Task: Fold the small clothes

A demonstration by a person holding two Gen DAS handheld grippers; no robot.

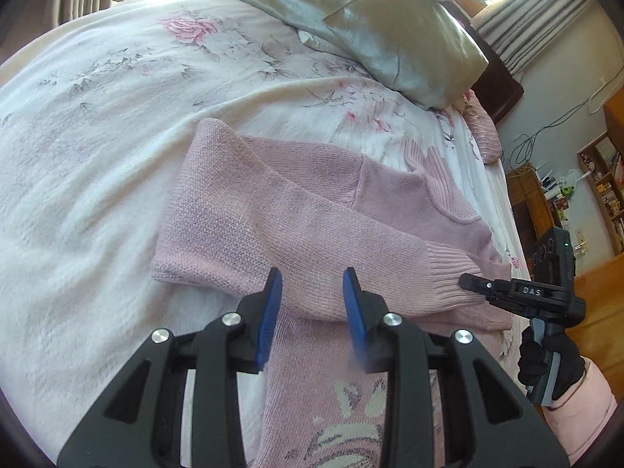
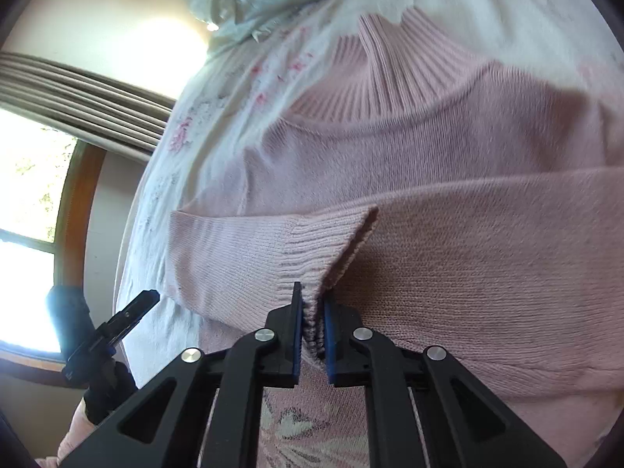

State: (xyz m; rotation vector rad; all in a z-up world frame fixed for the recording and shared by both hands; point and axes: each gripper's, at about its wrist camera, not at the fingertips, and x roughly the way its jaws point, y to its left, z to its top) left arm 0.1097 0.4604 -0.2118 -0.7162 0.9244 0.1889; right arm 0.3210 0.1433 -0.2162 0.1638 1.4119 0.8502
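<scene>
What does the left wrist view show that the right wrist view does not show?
Only the left wrist view shows the open left hand-held gripper from behind, over the folded sleeve, and the bookshelf. Only the right wrist view shows the right hand-held gripper pinching the ribbed cuff, and the window. Both show the pink sweater, its collar and the floral bedspread.

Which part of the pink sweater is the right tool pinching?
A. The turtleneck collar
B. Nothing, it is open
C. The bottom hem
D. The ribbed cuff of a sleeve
D: in the right wrist view the right tool is shut on the ribbed cuff of the sleeve folded across the pink sweater; the collar lies farther up, untouched.
</scene>
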